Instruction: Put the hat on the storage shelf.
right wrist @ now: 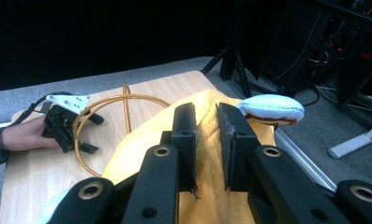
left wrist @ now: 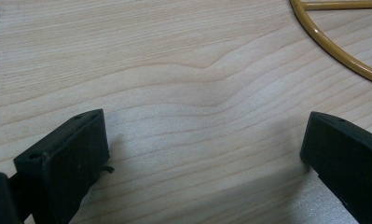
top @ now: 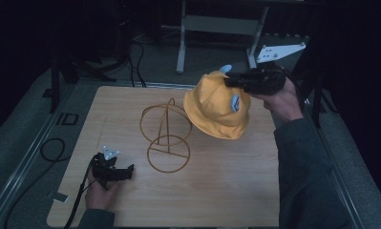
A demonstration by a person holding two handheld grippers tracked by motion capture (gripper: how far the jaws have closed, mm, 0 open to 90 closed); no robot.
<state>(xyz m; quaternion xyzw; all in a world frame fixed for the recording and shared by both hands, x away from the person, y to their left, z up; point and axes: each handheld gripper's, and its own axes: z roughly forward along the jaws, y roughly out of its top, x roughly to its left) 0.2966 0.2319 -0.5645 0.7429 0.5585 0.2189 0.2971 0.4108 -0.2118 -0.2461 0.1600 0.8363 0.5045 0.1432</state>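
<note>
We judge the yellow hat light and floppy, so our right gripper stays off its sagging brim and pinches the crown fabric, while the left gripper rests open near left.

High view: fixed camera above near edge of desk, facing forward and down; whole desk top in frame, floor beyond far edge. Left tool view: camera rides on left tool, aimed steeply down, very close to desk surface; arc of wire stand at upper right. Right tool view: camera rides on right tool, raised over desk's far right corner, facing back across desk. Shared: wire stand in all three; yellow hat and left tool in high and right tool views.
</note>
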